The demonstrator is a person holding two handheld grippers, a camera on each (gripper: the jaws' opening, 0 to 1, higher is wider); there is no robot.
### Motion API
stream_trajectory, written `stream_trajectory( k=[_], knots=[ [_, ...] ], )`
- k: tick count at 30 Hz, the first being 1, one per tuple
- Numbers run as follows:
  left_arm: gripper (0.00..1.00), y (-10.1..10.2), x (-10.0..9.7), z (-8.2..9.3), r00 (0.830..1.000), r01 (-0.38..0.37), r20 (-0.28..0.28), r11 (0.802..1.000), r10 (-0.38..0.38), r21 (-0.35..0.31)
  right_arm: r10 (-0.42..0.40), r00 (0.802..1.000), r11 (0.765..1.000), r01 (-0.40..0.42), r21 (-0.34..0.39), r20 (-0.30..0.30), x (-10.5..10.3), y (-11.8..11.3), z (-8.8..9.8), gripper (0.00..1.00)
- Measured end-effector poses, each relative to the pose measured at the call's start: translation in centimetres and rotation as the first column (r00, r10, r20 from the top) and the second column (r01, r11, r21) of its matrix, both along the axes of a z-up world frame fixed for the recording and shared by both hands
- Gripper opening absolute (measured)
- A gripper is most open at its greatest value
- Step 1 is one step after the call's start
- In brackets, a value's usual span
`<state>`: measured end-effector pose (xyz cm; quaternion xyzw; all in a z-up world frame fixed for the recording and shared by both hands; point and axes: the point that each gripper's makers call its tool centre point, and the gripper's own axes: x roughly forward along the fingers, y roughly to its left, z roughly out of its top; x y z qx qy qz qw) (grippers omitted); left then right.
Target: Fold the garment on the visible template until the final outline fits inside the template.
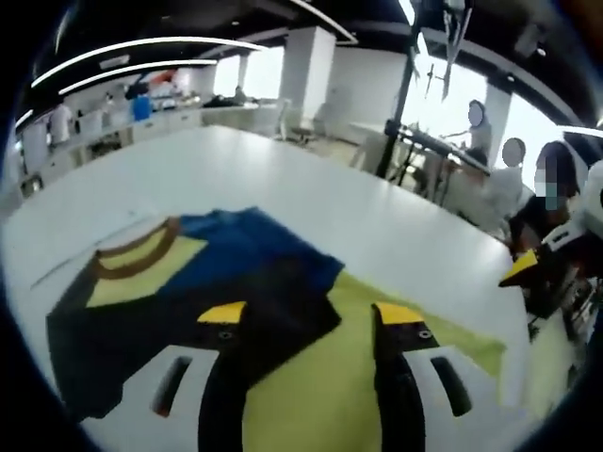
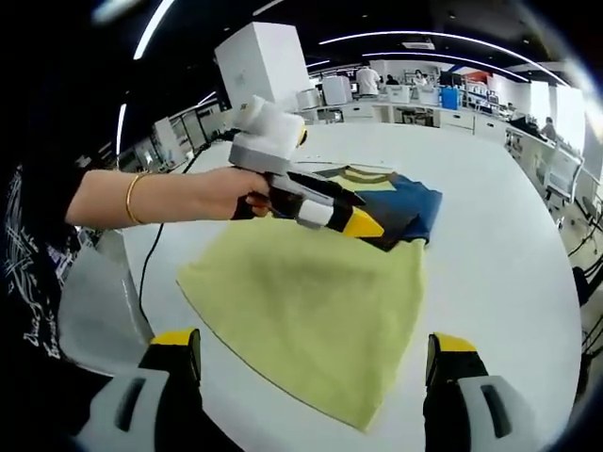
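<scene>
The garment (image 1: 188,292) is a shirt with navy, blue and yellow panels and a brown collar, lying bunched on the white table (image 1: 283,169). Its near part overlaps the yellow-green template cloth (image 1: 320,386). My left gripper (image 1: 311,315) hovers open over the edge where the shirt meets the cloth, with nothing between its jaws. In the right gripper view a hand holds the left gripper (image 2: 363,226) above the garment (image 2: 405,202) at the far end of the template cloth (image 2: 311,301). My right gripper (image 2: 314,344) stands open at the cloth's near end, holding nothing. It also shows at the right edge (image 1: 528,268).
The white table (image 2: 509,264) has bare surface around the cloth. A black cable (image 2: 151,254) runs along its left side beside the person's arm (image 2: 141,198). Several people (image 1: 513,179) and desks stand beyond the table's far right edge.
</scene>
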<state>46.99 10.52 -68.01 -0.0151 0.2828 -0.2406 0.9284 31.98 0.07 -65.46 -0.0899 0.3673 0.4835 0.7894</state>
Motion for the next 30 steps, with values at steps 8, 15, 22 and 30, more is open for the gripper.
stream_trajectory(
  k=[8,15,22,30],
  knots=[
    [0.77,3.6,-2.4,1.5,0.999,-0.045,0.014,0.999,0.045,0.011,0.003,1.000,1.000,-0.003,-0.013,-0.004,0.4,0.0,-0.3,1.00],
    [0.90,6.7,-4.5,2.6,0.997,-0.074,0.025,0.997,0.073,0.021,-0.011,1.000,1.000,0.011,-0.009,-0.002,0.8,0.0,-0.3,1.00],
    [0.95,9.4,-6.7,3.6,0.995,-0.094,0.020,0.995,0.093,0.017,-0.014,1.000,1.000,0.014,-0.015,-0.011,0.5,-0.1,-0.6,1.00],
    [0.95,11.7,-10.7,3.8,0.994,-0.108,0.016,0.994,0.107,0.032,-0.029,0.999,0.999,0.028,-0.019,-0.026,-0.2,-0.6,-1.1,1.00]
  ],
)
